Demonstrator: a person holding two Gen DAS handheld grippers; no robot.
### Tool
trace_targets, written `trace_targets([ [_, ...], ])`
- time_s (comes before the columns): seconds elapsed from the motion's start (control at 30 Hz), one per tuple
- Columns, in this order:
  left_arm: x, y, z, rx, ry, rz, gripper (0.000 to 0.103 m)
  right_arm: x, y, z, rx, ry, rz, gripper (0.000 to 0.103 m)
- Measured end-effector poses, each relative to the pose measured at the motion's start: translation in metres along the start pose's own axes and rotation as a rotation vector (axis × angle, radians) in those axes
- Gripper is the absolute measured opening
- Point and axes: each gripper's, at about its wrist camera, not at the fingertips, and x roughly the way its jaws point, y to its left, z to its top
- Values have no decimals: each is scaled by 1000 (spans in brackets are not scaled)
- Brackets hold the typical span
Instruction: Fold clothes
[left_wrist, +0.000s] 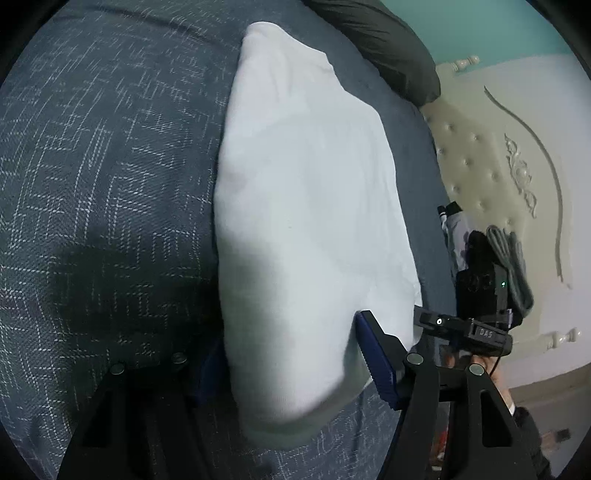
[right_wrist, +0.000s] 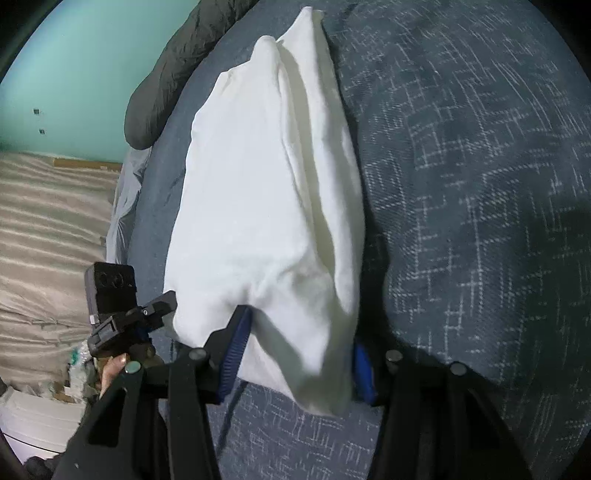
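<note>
White soft cotton garment (left_wrist: 306, 206), bunched into a long narrow bundle, lay along the dark blue bed cover with pale crosshatch weave (left_wrist: 103, 155).

Left tool (left_wrist: 295, 373): blue-padded fingers straddled the near end of the bundle, cloth filling the gap; looked clamped on it.

Right tool (right_wrist: 299, 354): likewise closed on the near end, cloth draped over both pads.

Both tools close together on the same end. Far end tapered toward a dark grey padded bolster (right_wrist: 173, 74).

Fold stage not settled: could be mid-fold or a lift to move the piece.

Risks: thick bunch slipping from one pad, layers sliding apart; far end dragging on the rough cover, skewing the fold.
</note>
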Motion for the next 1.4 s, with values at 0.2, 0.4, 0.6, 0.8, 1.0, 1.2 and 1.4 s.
trace_targets([
  [0.2, -6, -9, -1, 37, -15, 47, 59, 3, 13, -1, -70, -32, -27, 22],
  [0.4, -22, -31, 0, 126, -49, 103, 44, -4, 37, 1, -157, -93, -58, 12],
  [0.6, -38, -59, 10, 183, -89, 126, 42, -24, 60, 4, -219, -156, -55, 11],
  [0.8, -62, -88, 18, 226, -128, 137, 40, -50, 84, 12, -247, -208, -49, 11],
  [1.0, -82, -124, 19, 277, -165, 139, 40, -83, 112, 17, -280, -257, -48, 11],
  [1.2, -104, -160, 16, 323, -196, 138, 39, -123, 139, 14, -324, -297, -55, 11],
  [1.4, -127, -204, 12, 373, -229, 126, 39, -168, 166, 4, -362, -346, -67, 11],
])
